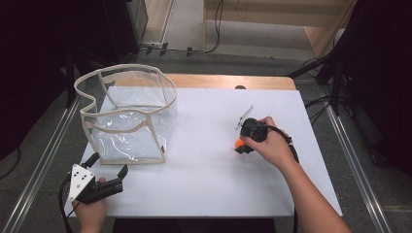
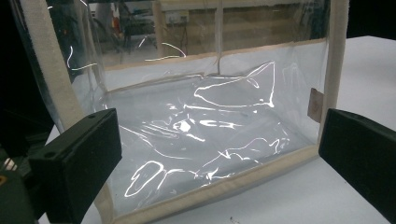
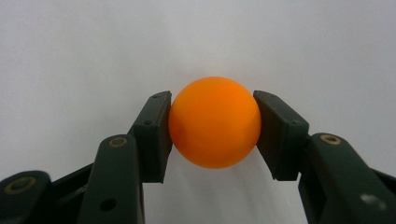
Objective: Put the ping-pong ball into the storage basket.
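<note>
— Where are you in this?

— I have the orange ball (image 3: 214, 122) pinched between the two jaws of my right gripper (image 3: 214, 126), both pads touching its sides. In the high view the ball (image 1: 238, 144) sits low over the white table (image 1: 209, 184), right of centre, well apart from the clear bag (image 1: 127, 116). So I judge the pick is made and the carry is the step ahead.

— And the other hand?

— My left gripper (image 1: 108, 163) rests at the near left corner of the table, jaws spread wide and holding nothing. Its camera looks straight at the bag's near wall (image 2: 205, 140), just beside it.

— What does the next move call for?

— Lifting the ball clear of the table, swinging it left and over the cream rim, then letting go above the opening. The bag is soft and slumps, so my left gripper may need to steady the rim.

— Your right arm's pose?

— Forearm reaching in from the bottom right, wrist bent, hand (image 1: 272, 145) wrapped over the gripper, pointing down and left.
</note>
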A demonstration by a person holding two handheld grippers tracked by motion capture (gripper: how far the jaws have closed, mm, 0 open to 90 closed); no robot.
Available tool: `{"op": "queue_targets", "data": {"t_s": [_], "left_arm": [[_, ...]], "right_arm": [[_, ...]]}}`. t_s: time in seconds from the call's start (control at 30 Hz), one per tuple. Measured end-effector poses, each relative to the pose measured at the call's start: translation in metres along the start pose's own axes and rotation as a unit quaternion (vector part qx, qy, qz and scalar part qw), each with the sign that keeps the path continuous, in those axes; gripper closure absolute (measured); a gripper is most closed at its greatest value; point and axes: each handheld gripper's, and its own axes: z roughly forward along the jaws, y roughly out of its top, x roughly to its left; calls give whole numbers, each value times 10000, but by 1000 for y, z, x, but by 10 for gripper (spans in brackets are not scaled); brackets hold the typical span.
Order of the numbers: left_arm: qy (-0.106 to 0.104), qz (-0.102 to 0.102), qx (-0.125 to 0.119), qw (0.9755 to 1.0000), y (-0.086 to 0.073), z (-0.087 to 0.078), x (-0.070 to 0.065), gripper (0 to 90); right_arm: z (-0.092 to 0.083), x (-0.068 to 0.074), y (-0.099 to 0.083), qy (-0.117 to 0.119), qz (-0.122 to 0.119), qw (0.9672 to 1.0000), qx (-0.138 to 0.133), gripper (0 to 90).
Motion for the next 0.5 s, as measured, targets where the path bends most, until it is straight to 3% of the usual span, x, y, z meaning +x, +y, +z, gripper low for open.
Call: {"op": "queue_targets", "data": {"t_s": [0.5], "left_arm": [[-12,-5,5,10000,0,0,0,0]], "right_arm": [[-4,5,21,89,-130,9998,-95,473]]}}
